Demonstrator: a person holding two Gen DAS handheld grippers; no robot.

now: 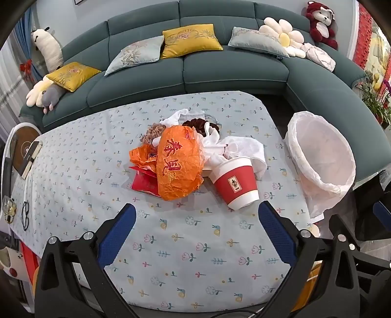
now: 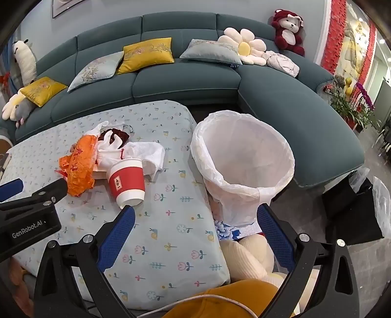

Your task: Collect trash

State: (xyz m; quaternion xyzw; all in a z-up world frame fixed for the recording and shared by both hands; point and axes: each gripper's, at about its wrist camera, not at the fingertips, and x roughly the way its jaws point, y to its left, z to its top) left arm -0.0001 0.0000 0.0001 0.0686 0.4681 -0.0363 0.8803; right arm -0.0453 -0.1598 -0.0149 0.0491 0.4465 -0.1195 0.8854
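A low table [image 1: 73, 171] stood draped in a pale blue cloth printed with small tulips and snails, set in front of a curved teal sofa [image 1: 232, 71] that carried yellow cushions [image 1: 190, 40], grey-blue cushions [image 1: 134, 57], a daisy-shaped pillow [image 1: 283, 36] and a red and white plush bear [image 1: 321, 23] at its far right end. A pair of glasses [image 1: 25, 215] lay near the table's left edge. Beside the table's right end stood a waste bin [image 2: 244, 156] lined with a white plastic bag, its mouth open and tilted a little toward the cameras; nothing could be seen inside it. The trash lay heaped around the middle of the cloth: a crumpled orange bag [image 1: 178, 164] with red characters lay on top of a flat red packet [image 1: 144, 183], white plastic bags [image 1: 234, 149] were bunched just behind and to the right, and a brown ruffled piece [image 1: 154, 130] and a darker one showed at the back of the pile. A red and white paper cup [image 1: 234, 183] lay tipped on its side at the pile's right edge, touching the white plastic. The left gripper [image 1: 195, 215] hung over the near part of the cloth with its blue-padded fingers spread wide and nothing between them. The right gripper [image 2: 194, 217] was likewise spread wide and empty, one finger near the cup's base and the other in front of the bin.
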